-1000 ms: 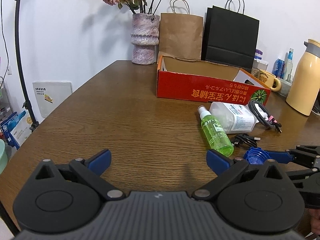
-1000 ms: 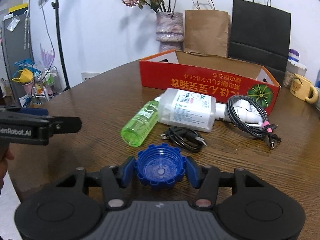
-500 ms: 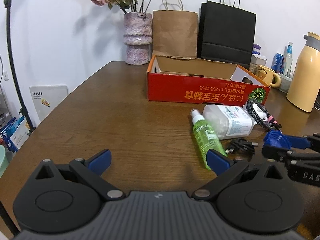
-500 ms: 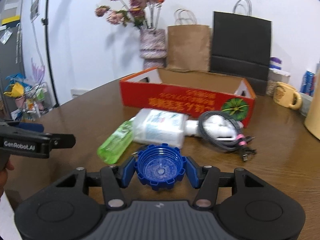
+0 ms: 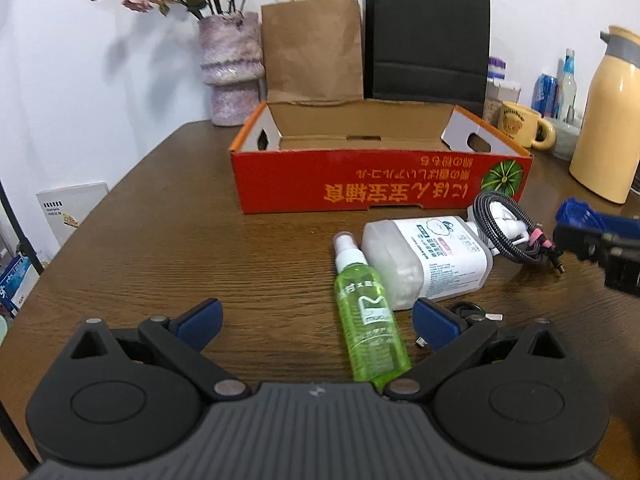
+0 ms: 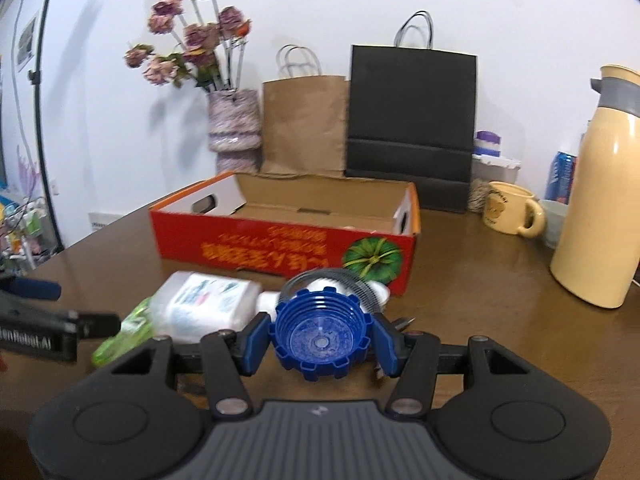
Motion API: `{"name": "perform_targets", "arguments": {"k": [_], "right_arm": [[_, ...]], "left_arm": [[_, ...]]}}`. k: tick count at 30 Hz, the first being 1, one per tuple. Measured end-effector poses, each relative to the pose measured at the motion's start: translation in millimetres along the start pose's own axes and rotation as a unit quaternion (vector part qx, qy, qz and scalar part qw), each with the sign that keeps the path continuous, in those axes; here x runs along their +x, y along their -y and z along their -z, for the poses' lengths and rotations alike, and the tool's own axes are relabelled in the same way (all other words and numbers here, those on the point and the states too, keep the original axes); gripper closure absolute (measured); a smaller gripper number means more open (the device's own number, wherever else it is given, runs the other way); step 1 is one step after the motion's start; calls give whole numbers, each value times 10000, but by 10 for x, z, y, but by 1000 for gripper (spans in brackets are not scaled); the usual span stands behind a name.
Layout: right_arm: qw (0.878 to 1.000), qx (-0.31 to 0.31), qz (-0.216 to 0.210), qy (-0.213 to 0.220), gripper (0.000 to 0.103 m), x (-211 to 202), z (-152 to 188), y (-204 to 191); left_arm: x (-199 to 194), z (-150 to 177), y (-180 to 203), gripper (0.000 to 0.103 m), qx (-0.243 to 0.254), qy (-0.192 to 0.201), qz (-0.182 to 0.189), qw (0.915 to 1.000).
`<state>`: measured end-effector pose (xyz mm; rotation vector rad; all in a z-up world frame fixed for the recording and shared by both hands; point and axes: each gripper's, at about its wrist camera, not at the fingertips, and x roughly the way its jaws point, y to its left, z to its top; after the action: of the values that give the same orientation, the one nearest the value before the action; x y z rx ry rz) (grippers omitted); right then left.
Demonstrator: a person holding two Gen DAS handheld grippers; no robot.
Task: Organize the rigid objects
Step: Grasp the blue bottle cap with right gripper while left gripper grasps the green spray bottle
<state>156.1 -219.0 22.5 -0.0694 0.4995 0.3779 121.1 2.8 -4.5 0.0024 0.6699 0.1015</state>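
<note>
With the red box as the reference landmark, the left gripper stands spread wide and empty in front of it, straddling the base of the green spray bottle, which lies on the table before the box's front wall. To the right of that bottle, touching or nearly touching it, lies the white bottle, then the coiled cable near the box's front right corner. The right gripper pinches the blue cap between its pads, raised above the table in front of the box's right half and not yet over the opening. Risks: the cap is ribbed and round, held at two narrow contact lines, so it may pivot or slip if the grip loosens during transfer; a low approach could strike the front wall of the box; release before the rim is cleared would drop the cap among the bottles and cable. Limits of view: the right wrist view is motion-blurred, so bottle labels are unreadable; the box floor is mostly hidden behind the front wall; a small black cable near the left gripper's right finger is partly covered; the green bottle's base is cut off by the gripper body.
</note>
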Motion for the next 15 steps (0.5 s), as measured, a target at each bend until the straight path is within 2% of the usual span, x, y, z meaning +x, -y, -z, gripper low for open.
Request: {"name": "perform_targets", "arguments": {"k": [5,7,10,12,15], "right_arm": [[9998,175,-91,75,50,85,21,93],[9999,124,-75,39,50,117,50,80],[9999,95,-91,23,50,135,89,53],[9999,60,-78,21,50,139,110,35],[10000,35,-81,14,50,143,132,18]], "left_arm": [[148,13,85,0,81,-143,-10,9999],[201,27,116,3,136,-212,-74,9997],[244,34,126,11,121,-242,-74,9996],[262,33,104,20,55,-250,-39,9997],[303,50,68,27,-28,-295,33,9996]]}}
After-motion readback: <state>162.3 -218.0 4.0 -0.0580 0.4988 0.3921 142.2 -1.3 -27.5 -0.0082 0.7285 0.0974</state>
